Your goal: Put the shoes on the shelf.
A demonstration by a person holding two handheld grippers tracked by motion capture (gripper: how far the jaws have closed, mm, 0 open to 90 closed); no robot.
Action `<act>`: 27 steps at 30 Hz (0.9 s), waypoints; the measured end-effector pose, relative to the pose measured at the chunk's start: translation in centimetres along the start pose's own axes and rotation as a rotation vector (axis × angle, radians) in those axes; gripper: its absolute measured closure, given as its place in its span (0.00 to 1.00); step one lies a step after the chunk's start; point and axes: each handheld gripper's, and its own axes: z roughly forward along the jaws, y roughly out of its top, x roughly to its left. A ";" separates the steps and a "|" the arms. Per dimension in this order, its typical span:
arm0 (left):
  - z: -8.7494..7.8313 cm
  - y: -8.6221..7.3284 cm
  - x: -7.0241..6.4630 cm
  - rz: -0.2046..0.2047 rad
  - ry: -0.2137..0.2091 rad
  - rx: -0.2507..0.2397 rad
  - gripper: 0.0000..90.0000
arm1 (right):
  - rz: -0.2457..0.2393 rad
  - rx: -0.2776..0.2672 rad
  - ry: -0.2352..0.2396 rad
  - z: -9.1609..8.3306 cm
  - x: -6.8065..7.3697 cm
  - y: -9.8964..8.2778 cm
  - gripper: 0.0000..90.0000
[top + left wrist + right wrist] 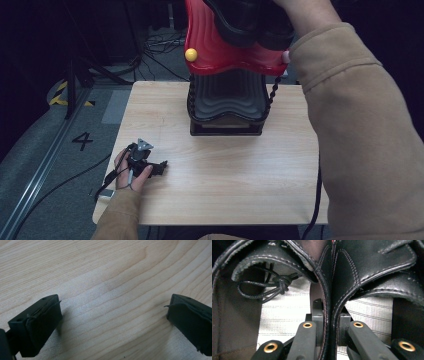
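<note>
Two black leather shoes (342, 270) are pressed side by side, and my right gripper (331, 317) is shut on their touching inner walls. A knotted black lace (279, 281) lies inside the left shoe. In the high view the black shoes (250, 22) hang at the top, under a hand in a tan sleeve (360, 130), just over a red ribbed plastic holder (220, 47) with a yellow knob (190, 54). My left gripper (159, 168) rests on the wooden table (225, 180) at its left edge. Its jaws stand wide apart over bare wood, so the left gripper (113, 317) is open and holds nothing.
Below the red holder, a black ribbed holder (227, 105) stands at the far middle of the table. Cables (60, 185) trail over the grey floor at the left, beside a metal rail (35, 175). A black cable (316, 210) hangs at the table's right edge.
</note>
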 end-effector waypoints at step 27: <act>0.0 0.0 0.1 0.006 -0.003 0.000 0.00 | 0.049 -0.170 -0.078 9.0 1.2 -0.3 0.90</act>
